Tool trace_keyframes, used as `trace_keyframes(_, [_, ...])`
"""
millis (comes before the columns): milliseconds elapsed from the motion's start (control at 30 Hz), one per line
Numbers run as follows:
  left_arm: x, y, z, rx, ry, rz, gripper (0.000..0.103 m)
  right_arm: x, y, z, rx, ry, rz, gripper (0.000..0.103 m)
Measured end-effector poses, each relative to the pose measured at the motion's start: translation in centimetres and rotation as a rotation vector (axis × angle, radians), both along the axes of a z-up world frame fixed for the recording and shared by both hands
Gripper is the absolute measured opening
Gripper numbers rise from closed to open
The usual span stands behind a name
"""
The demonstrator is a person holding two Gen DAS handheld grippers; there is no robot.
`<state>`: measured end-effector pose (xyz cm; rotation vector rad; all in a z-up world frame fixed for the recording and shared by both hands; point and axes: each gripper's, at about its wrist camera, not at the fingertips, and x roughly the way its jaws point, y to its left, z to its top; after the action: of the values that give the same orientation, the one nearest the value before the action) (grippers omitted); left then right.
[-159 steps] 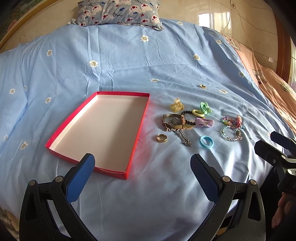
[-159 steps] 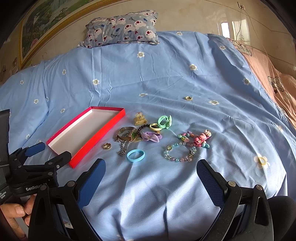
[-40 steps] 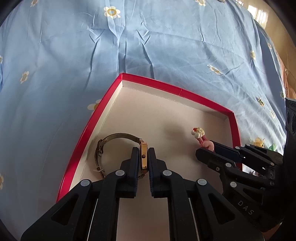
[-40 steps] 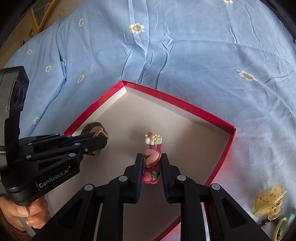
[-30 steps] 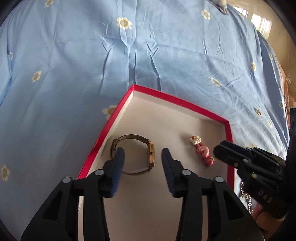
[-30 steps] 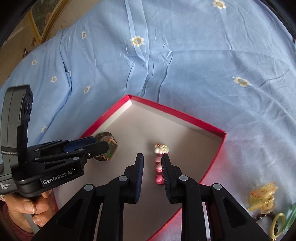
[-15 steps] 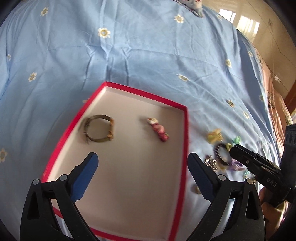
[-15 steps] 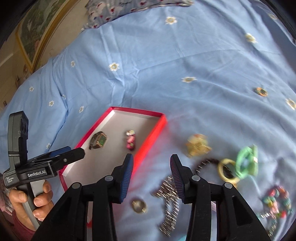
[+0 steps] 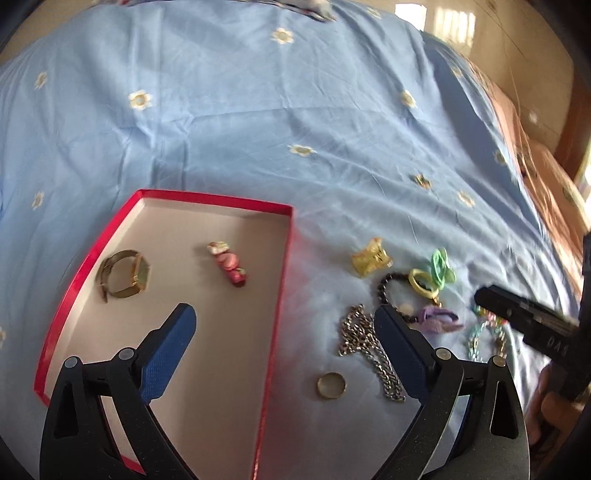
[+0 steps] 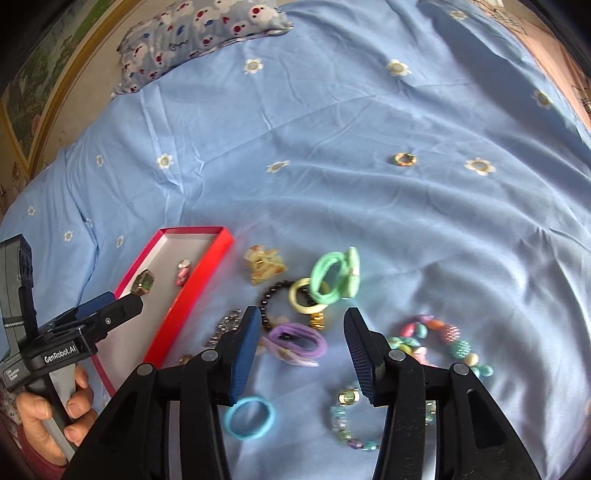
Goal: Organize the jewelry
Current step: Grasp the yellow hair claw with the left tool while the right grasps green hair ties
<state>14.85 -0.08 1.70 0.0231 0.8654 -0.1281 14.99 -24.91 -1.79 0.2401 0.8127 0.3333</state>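
Observation:
A red box point(image 9: 88, 254) lies on the blue bedsheet and holds a gold watch point(image 9: 125, 275) and a pink hair clip point(image 9: 229, 262). Right of it lie a gold ring point(image 9: 331, 385), a silver chain point(image 9: 365, 345), a yellow claw clip point(image 9: 371, 256), a black bead bracelet point(image 9: 386, 286) and green and yellow hair ties point(image 9: 432, 273). My left gripper point(image 9: 284, 347) is open and empty over the box's right edge. My right gripper point(image 10: 299, 350) is open and empty above a purple hair tie point(image 10: 297, 341), between a blue hair tie point(image 10: 250, 417) and a beaded bracelet point(image 10: 428, 338).
A patterned pillow point(image 10: 199, 33) lies at the head of the bed. A small ring point(image 10: 405, 159) sits alone farther up the sheet. An orange blanket point(image 9: 543, 173) covers the right side. The box point(image 10: 192, 273) also shows in the right wrist view.
Both grippers let go of the watch and the pink clip in the box, opened, and pulled back. They have swung right toward the loose jewelry on the sheet.

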Motion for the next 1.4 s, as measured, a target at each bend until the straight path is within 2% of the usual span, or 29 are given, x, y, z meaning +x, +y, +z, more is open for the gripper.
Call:
trace_keyframes(67, [0.5, -1.2, -0.7, 0.063, 0.005, -0.022, 0.098, 0.3, -0.6, -0.2, -0.004, 0.003, -0.013, 0.048])
trace_keyframes(100, [0.7, -1.4, -1.0, 0.066, 0.014, -0.031, 0.098, 0.4, -0.9, -0.3, -0.006, 0.003, -0.018, 0.048])
trace_keyframes(233, [1.7, -1.8, -1.3, 0.0, 0.027, -0.075, 0.098, 1.3, -1.6, -0.6, -0.009, 0.012, -0.028, 0.048])
trace_keyframes(500, [3.4, -3.4, -1.1, 0.054, 0.003, -0.122, 0.097, 2.7, -2.1, -1.2, -0.005, 0.027, -0.04, 0.047])
trace_keyframes(633, [4.4, -4.5, -1.4, 0.063, 0.014, -0.167, 0.09, 3.4, -2.0, -1.4, -0.002, 0.032, -0.036, 0.047])
trace_keyframes(933, [6.9, -7.2, -2.7, 0.111, 0.039, -0.247, 0.084, 5.1, -1.5, -2.4, -0.01, 0.071, -0.02, 0.031])
trace_keyframes(1000, [7.5, -7.8, -3.2, 0.125, 0.049, -0.256, 0.079, 5.4, -1.3, -2.7, -0.011, 0.08, -0.016, 0.03])
trace_keyframes(1067, [8.1, -8.1, -3.8, 0.128, 0.068, -0.262, 0.064, 5.6, -1.3, -3.0, -0.011, 0.088, -0.015, 0.025])
trace_keyframes(1133, [8.6, -8.4, -4.2, 0.117, 0.082, -0.272, 0.053, 5.8, -1.3, -3.3, -0.008, 0.095, -0.016, 0.023])
trace_keyframes(1167, [8.8, -8.5, -4.5, 0.113, 0.091, -0.279, 0.042, 5.9, -1.3, -3.4, -0.007, 0.097, -0.016, 0.022])
trace_keyframes(1200, [8.9, -8.6, -4.7, 0.112, 0.099, -0.281, 0.042, 6.0, -1.3, -3.5, -0.007, 0.099, -0.014, 0.017])
trace_keyframes(1367, [8.8, -8.3, -4.7, 0.079, 0.098, -0.266, 0.042, 5.9, -1.4, -3.5, -0.001, 0.087, -0.008, 0.013])
trace_keyframes(1400, [8.7, -7.9, -4.5, 0.064, 0.098, -0.257, 0.042, 5.8, -1.4, -3.3, 0.001, 0.082, -0.008, 0.007])
